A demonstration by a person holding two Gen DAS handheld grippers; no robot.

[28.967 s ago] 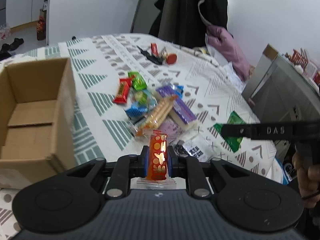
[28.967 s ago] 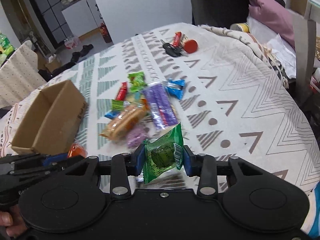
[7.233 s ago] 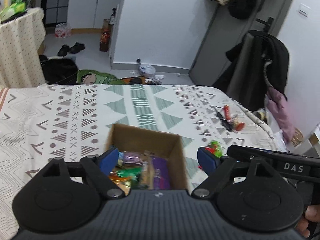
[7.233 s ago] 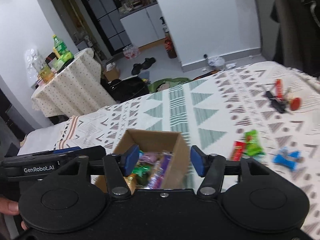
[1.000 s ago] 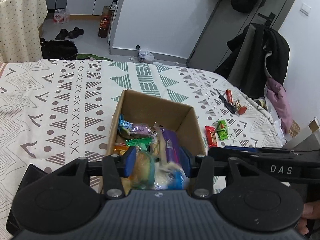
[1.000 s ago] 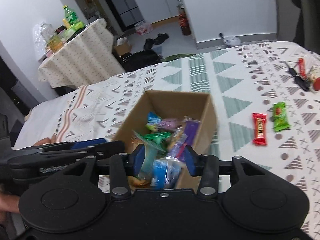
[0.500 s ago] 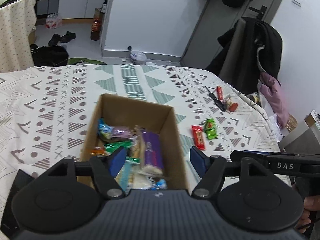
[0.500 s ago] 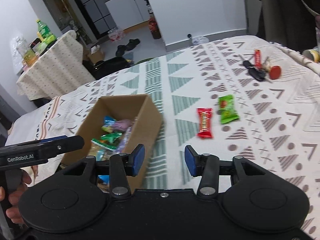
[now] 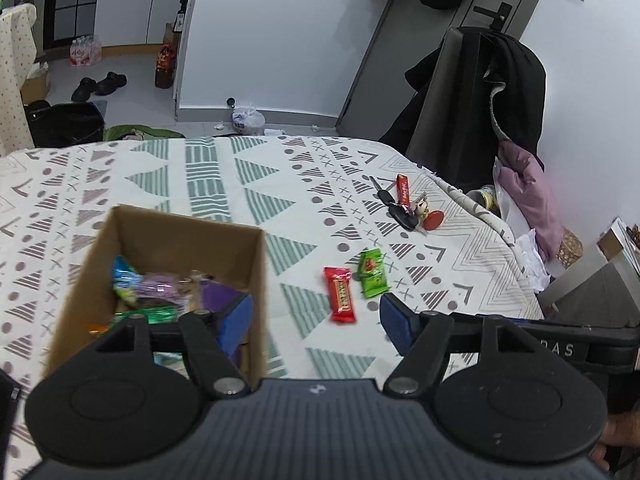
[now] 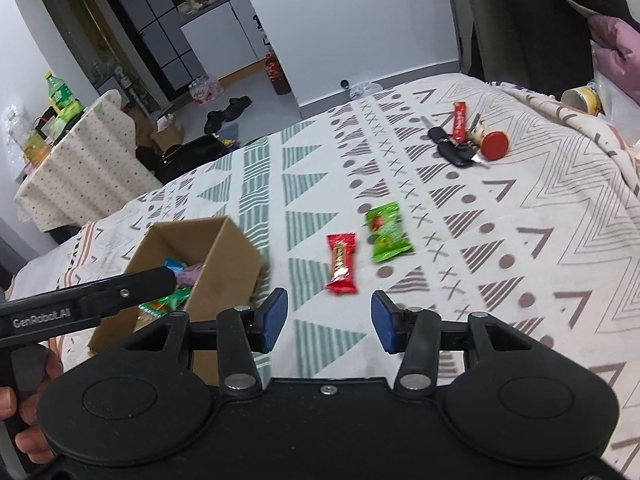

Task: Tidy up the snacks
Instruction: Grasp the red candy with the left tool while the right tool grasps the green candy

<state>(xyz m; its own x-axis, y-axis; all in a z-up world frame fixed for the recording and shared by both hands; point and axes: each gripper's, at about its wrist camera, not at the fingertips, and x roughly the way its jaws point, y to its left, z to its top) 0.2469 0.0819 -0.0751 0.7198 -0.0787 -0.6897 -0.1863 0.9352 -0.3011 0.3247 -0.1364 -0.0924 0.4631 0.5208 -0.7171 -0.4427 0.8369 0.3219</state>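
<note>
While both wrist views take in the patterned tablecloth (image 9: pixel 248 184) and the cardboard box (image 9: pixel 180 240), only the left wrist view looks down into the box far enough to show its load: a purple packet (image 9: pixel 218 294), a green wrapper (image 9: pixel 154 314) and a pale lilac packet (image 9: pixel 160 282) lying together on the floor of it. From the right wrist view the box (image 10: pixel 224 256) is seen from its outer side, with just a strip of the contents visible.

Only the right wrist view shows a second cloth-covered table (image 10: pixel 80 160) with bottles, far left.

Two snacks lie on the cloth outside the box, to its right: a red bar (image 10: pixel 341 263) and a green packet (image 10: pixel 386 232) just beside it, apart from each other. A bunch of keys (image 10: pixel 456 150) with a red tag sits further back.

Left gripper (image 9: pixel 316 322): jaws wide apart, nothing between them, one blue pad over the box's right wall. Its handle crosses the right wrist view at left, a hand (image 10: pixel 24 420) wrapped on it.

Right gripper (image 10: pixel 326 322): jaws wide apart, empty, held above the cloth just short of the red bar.
</note>
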